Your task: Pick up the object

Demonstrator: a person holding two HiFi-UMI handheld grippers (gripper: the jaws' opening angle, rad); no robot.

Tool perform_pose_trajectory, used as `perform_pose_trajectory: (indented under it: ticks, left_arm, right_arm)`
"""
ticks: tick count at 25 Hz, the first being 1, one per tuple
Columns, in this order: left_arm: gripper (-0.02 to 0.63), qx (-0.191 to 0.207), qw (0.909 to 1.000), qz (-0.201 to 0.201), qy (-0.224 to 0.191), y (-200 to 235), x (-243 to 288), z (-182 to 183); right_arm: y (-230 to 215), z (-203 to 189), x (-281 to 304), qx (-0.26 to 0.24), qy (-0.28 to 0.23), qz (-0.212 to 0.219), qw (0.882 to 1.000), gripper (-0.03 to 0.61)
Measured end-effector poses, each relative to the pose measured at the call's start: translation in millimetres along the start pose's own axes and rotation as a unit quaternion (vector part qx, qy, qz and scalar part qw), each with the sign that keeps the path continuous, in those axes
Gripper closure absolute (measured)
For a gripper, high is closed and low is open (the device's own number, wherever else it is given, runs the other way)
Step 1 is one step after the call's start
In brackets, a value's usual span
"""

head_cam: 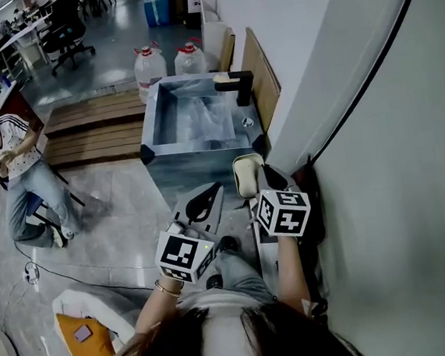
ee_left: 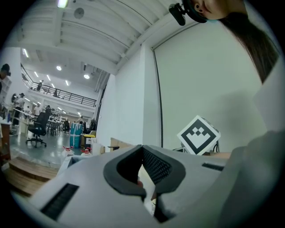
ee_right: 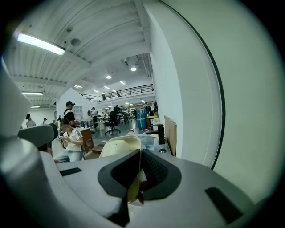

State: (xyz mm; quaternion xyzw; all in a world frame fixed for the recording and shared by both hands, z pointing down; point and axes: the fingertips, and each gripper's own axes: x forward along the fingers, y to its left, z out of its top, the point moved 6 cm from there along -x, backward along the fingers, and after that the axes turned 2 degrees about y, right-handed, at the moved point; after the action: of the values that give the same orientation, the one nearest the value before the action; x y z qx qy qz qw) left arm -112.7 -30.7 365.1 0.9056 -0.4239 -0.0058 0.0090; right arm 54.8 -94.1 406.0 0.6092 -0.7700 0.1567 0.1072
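Observation:
A cream oval dish (head_cam: 246, 175) stands on edge in front of me, just below a metal basin. My right gripper (head_cam: 258, 176) is shut on the dish's rim. In the right gripper view the dish (ee_right: 116, 147) rises to the left of the closed jaws (ee_right: 140, 153). My left gripper (head_cam: 207, 194) hangs to the left of the dish and a little lower, apart from it. Its jaws (ee_left: 142, 149) meet at the tips and are shut, with nothing clearly held. The right gripper's marker cube (ee_left: 199, 134) shows beyond them.
The metal basin (head_cam: 148, 124) with a black tap (head_cam: 235, 86) lies ahead. Two water bottles (head_cam: 149, 63) stand behind it and wooden steps (head_cam: 92, 127) are to its left. A person (head_cam: 22, 165) sits at the far left. A white wall (head_cam: 393, 157) runs along the right.

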Motion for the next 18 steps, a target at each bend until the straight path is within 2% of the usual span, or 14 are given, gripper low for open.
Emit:
perform_pose_trajectory:
  ticks: [9, 18]
  left_arm:
    - [0.604, 0.002, 0.9998, -0.01, -0.016, -15.4, -17.1, 8.8]
    - [0.604, 0.001, 0.9998, -0.008, -0.015, -34.8, -20.3, 13.8]
  right_arm:
    - [10.4, 3.8, -44.9, -0.002, -0.025, -0.007, 1.0, 0.545]
    - [6.0, 8.6, -81.5, 0.004, -0.046, -0.006, 0.999, 0.545]
